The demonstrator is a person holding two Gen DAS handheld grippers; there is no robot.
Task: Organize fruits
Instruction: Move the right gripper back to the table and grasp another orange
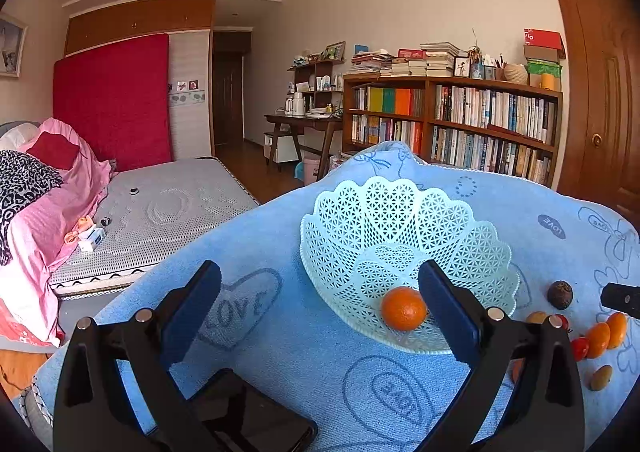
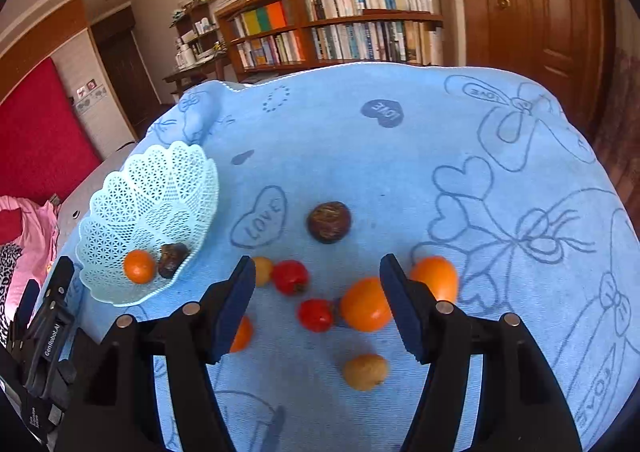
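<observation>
A pale green lattice basket (image 1: 400,212) sits on the blue towel (image 1: 304,364) and holds an orange (image 1: 403,309). My left gripper (image 1: 320,276) hangs open just in front of it, right finger beside that orange, nothing held. In the right wrist view the basket (image 2: 160,180) also holds a dark fruit (image 2: 173,260). My right gripper (image 2: 318,268) is open above loose fruit: two red ones (image 2: 291,277) (image 2: 316,315), an orange (image 2: 365,310), another orange (image 2: 436,278), a dark round fruit (image 2: 329,222) and a yellowish one (image 2: 365,372).
A black phone-like slab (image 1: 248,412) lies on the towel under the left gripper. A bed (image 1: 168,208) stands to the left, with a bookshelf (image 1: 452,124) and a wooden door (image 1: 600,92) behind. The towel's far edge drops off past the basket.
</observation>
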